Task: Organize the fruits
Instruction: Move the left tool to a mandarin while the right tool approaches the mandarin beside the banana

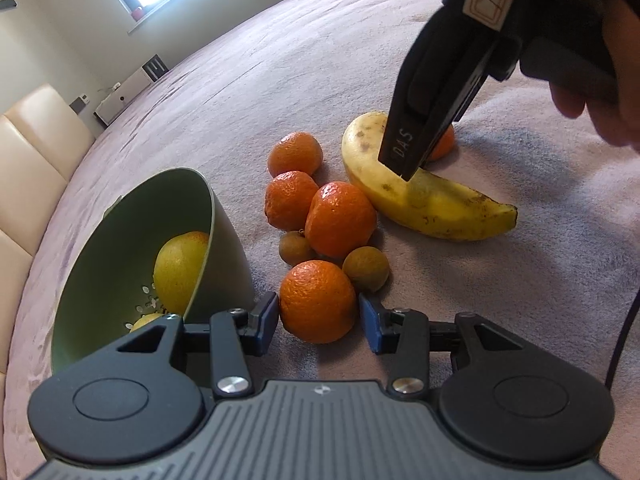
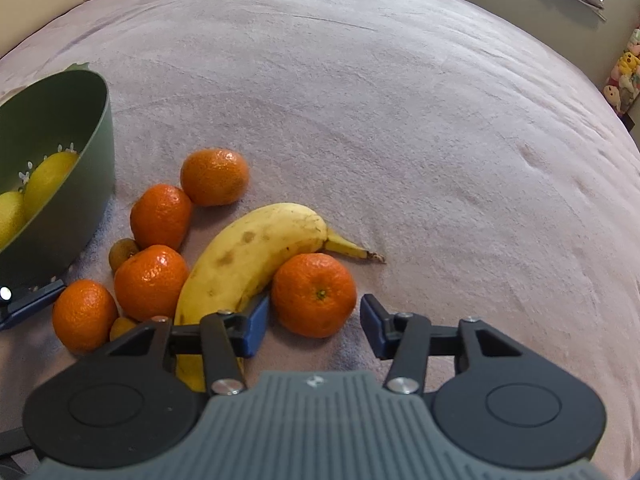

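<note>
On the pink-covered surface (image 2: 360,80), the green colander bowl (image 1: 120,240) already holds yellow fruit while the banana (image 2: 248,256) and loose mandarins lie beside it, so the step in hand looks like a double pick-up. The left gripper (image 1: 318,320) straddles the nearest mandarin (image 1: 316,300), its jaws part open, left pad touching or nearly so. The right gripper (image 2: 314,326) brackets the mandarin against the banana (image 2: 314,294), a gap at its right pad; each must finish closing, then lift to the bowl.

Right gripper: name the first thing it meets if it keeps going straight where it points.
Likely the mandarin lying between the right gripper fingers, beside the banana; pads seem not yet touching.
</note>
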Motion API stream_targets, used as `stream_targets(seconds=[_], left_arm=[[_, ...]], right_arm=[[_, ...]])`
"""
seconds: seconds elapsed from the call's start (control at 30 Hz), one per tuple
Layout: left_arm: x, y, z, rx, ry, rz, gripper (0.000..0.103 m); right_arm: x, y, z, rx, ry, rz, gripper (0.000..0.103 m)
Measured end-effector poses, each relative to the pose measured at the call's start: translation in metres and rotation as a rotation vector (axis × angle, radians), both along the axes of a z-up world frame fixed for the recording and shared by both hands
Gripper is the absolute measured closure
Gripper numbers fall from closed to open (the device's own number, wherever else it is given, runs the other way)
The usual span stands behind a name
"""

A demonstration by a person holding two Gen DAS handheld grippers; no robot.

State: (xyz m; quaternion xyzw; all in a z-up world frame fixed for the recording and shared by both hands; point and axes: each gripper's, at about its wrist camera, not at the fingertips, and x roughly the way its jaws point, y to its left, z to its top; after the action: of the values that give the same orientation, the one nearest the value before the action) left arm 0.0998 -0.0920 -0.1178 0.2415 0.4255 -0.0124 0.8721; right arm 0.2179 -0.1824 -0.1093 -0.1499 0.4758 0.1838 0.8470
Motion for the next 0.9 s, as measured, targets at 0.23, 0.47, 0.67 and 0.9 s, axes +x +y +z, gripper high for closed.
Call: stream_targets(seconds=[0.23,0.47,0.67,0.9], left_arm=[[0.003,0.006,0.006,-0.048,0.013,0.012,0.055],[0.007,0.016,0.023,-0.088,0.020,0.010,0.055],[0.002,0.020,0.046,-0.155,0.016,-0.008,0.055],[-0.002,0.040,0.082,-0.272,0.006,0.018,0.055]], right_arm=[[-0.004,0.001,0.002,-0.003,-0.011,0.001,0.060],[-0.016,-0.002,0.014,-0.013,-0.011,-0.019,0.061],[-0.029,-0.001,0.028,-0.014,-0.023,-0.024,0.061],[-0.045,0.006,0.044,-0.020,-0.054,-0.014,0.061]])
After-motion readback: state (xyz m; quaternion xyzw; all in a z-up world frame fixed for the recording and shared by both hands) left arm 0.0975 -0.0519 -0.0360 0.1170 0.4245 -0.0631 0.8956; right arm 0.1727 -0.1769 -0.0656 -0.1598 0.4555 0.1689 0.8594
